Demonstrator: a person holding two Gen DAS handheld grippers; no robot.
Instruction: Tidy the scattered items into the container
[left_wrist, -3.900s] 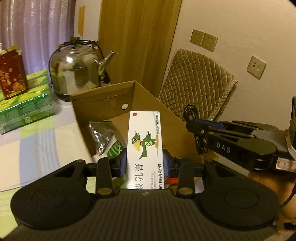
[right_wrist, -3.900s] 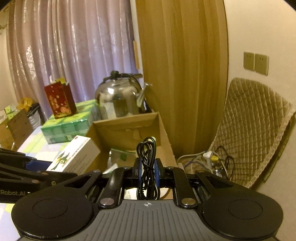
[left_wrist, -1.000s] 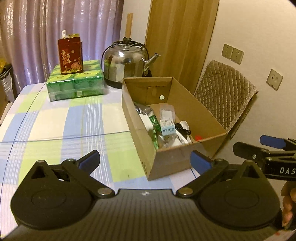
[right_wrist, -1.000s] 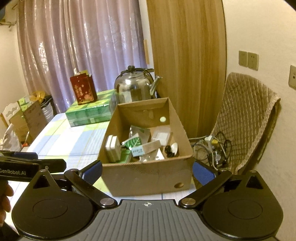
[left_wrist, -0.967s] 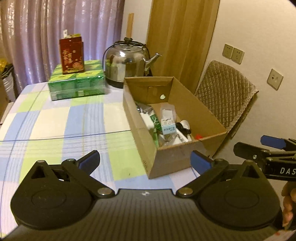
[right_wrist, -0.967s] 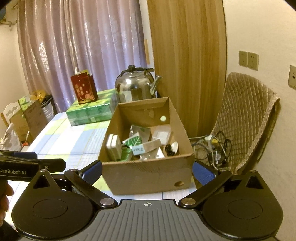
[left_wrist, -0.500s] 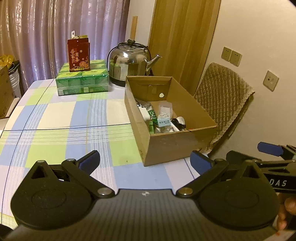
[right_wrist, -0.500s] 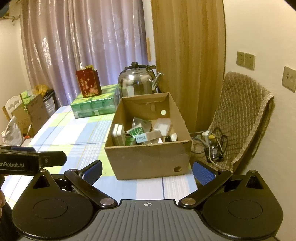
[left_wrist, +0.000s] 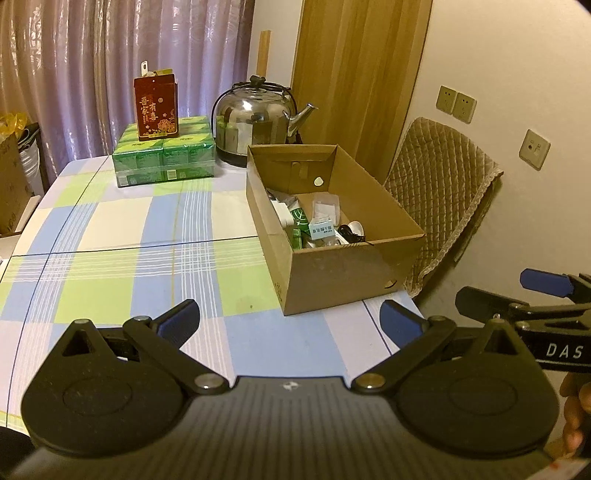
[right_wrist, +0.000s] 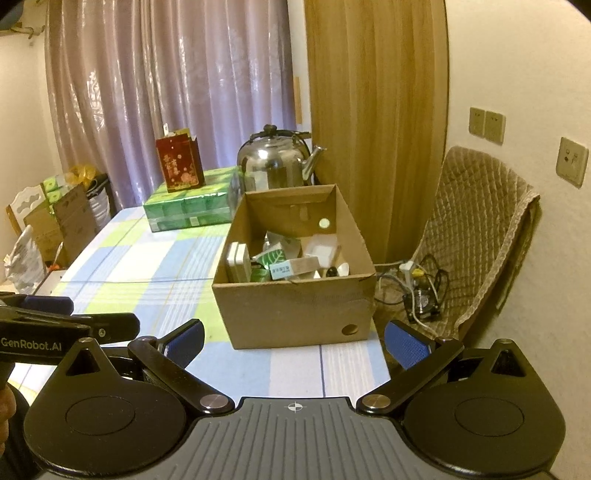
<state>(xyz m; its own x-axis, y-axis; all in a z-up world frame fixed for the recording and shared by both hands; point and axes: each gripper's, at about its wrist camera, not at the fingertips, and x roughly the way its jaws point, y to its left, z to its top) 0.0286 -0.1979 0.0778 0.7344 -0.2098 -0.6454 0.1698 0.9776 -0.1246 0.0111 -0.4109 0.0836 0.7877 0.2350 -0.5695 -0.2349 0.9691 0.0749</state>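
Left wrist view: my left tongs (left_wrist: 290, 321) spread wide, empty, low over bench (left_wrist: 110, 236). Cardboard box (left_wrist: 343, 266) on bench's right edge, packets and cable inside. No loose item visible on bench; I judge tidying near done, so scan bench before ending. Right tongs (right_wrist: 294, 339) spread too, empty, level, facing box, well back from it.

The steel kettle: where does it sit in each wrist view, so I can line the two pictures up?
Left wrist view: the steel kettle is upper centre, just behind the far-left corner of the cardboard box.
Right wrist view: the steel kettle is centre, just above the box's back wall, right of the green packs.
Shared landmark: the red carton standing on the green packs.
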